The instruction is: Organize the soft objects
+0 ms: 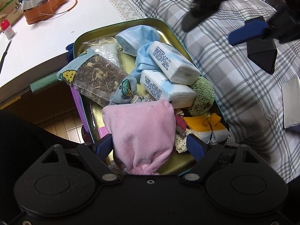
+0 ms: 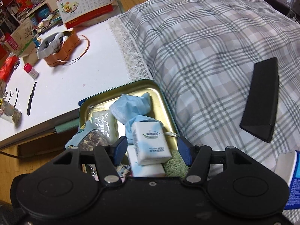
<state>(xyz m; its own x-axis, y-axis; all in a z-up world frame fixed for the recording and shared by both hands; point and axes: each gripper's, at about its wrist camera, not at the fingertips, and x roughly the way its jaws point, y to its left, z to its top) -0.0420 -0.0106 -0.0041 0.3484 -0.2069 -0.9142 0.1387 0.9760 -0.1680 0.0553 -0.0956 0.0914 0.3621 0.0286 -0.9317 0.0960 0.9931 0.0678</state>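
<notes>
Judging by the tin (image 1: 169,30), most of your sorting looks done: the pink cloth (image 1: 140,131), two tissue packs (image 1: 174,63), blue mask (image 1: 135,37), herb sachet (image 1: 97,75) and green scrunchie (image 1: 203,95) already lie inside it, at the worktop (image 1: 52,33) edge beside the plaid bed (image 1: 234,86). Your left hand-held gripper (image 1: 150,147) stands released around the pink cloth, pads off it. Your right hand-held gripper (image 2: 152,151) hangs released over the top tissue pack. A white packet (image 1: 291,101) on the bed looks left to bring in
</notes>
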